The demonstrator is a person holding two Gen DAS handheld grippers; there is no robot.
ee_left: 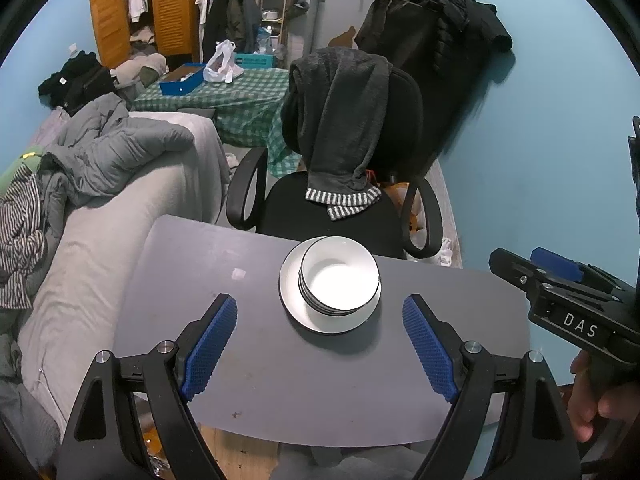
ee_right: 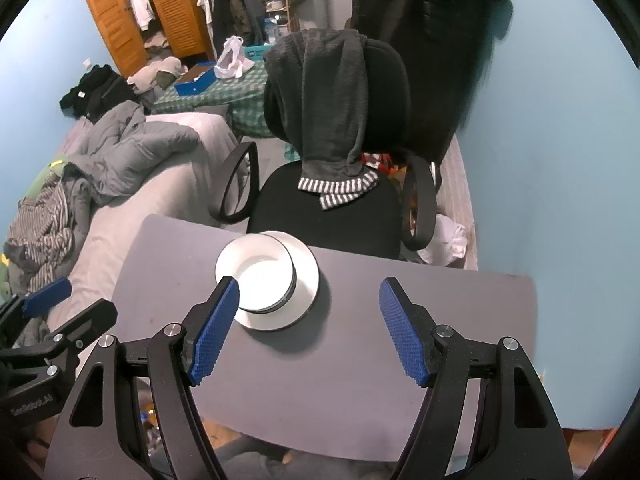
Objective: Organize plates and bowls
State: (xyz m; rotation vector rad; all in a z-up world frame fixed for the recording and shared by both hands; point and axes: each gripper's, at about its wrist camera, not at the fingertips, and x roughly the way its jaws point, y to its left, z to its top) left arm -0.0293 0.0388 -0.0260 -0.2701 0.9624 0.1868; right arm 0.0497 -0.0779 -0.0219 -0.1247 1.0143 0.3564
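A stack of white bowls with dark rims (ee_left: 339,280) sits on a white plate (ee_left: 292,300) near the far edge of the grey table (ee_left: 280,380). My left gripper (ee_left: 320,312) is open and empty, held above the table just short of the stack. In the right wrist view the bowls (ee_right: 256,276) and the plate (ee_right: 306,280) lie ahead and to the left. My right gripper (ee_right: 308,292) is open and empty, its left finger (ee_right: 212,328) overlapping the stack's near edge in the image. The right gripper also shows in the left wrist view (ee_left: 560,280) to the right, and the left gripper in the right wrist view (ee_right: 48,312) to the left.
A black office chair (ee_left: 352,200) draped with a dark towel stands just beyond the table. A grey sofa (ee_left: 100,240) piled with clothes lies to the left. A blue wall (ee_left: 540,160) is on the right. A checkered table (ee_left: 224,96) stands farther back.
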